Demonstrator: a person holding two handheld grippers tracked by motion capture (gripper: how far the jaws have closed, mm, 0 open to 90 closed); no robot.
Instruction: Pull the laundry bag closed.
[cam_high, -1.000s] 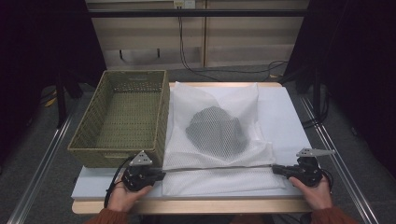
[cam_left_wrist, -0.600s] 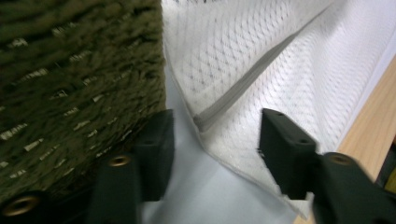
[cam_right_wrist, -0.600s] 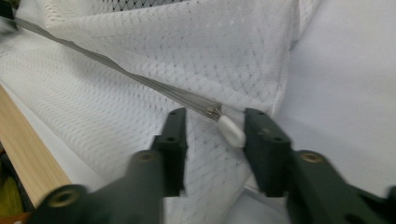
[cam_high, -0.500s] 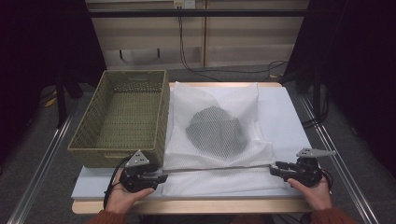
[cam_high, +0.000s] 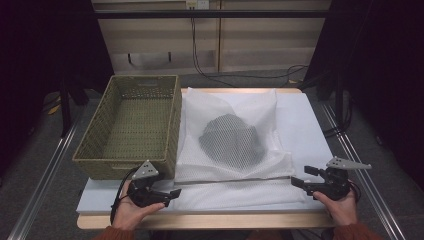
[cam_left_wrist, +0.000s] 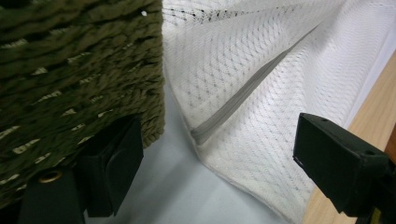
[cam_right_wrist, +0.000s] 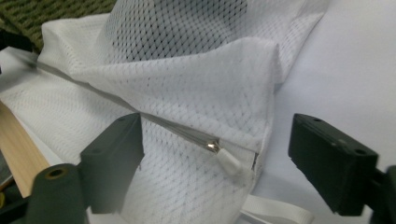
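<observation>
— Where is the mesh laundry bag (cam_high: 235, 150)?

— Flat on the desk (cam_high: 310, 120), just right of the wicker basket (cam_high: 132, 125), with a dark garment (cam_high: 232, 140) inside, I think; the mesh blurs it.

— And your jaws?

— Both pairs have just been opening. My left gripper (cam_high: 167, 195) stands apart at the zipper (cam_left_wrist: 243, 93) end, touching nothing. My right gripper (cam_high: 302, 179) gapes around the zipper pull (cam_right_wrist: 229, 161), pressing nothing.
</observation>
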